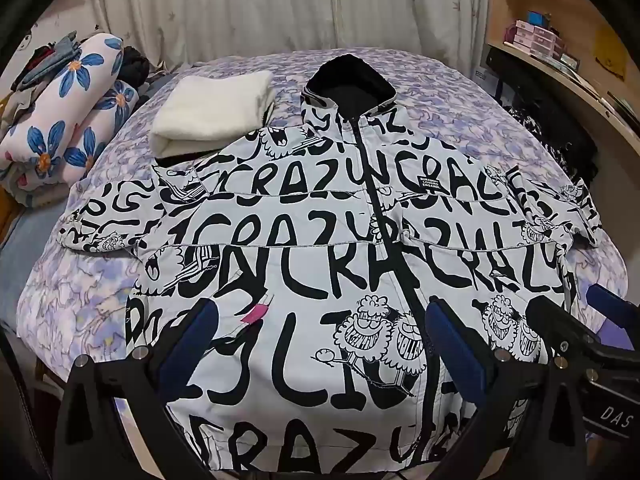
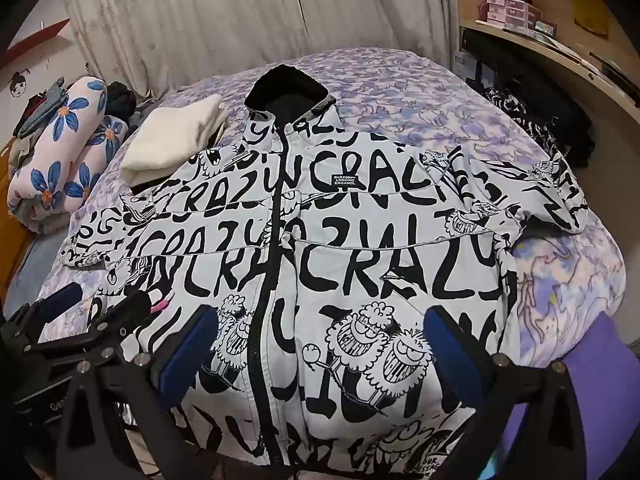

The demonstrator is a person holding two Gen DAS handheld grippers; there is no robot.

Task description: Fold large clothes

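Observation:
A large white jacket (image 1: 320, 216) with black "CRAZY" lettering and cartoon faces lies flat and zipped on the bed, black collar at the far end, sleeves spread to both sides. It also fills the right wrist view (image 2: 340, 220). My left gripper (image 1: 320, 328) is open and empty, hovering above the jacket's lower left half. My right gripper (image 2: 320, 340) is open and empty above the lower right half. Each gripper shows in the other's view: the right gripper (image 1: 576, 316) at the right, the left gripper (image 2: 104, 300) at the left.
The bed has a purple patterned cover (image 1: 80, 288). A folded white towel (image 1: 216, 108) lies beside the jacket's left shoulder. Rolled floral bedding (image 1: 68, 120) is stacked at the far left. Curtains (image 1: 280, 4) hang behind; a wooden shelf (image 1: 560, 52) is at the right.

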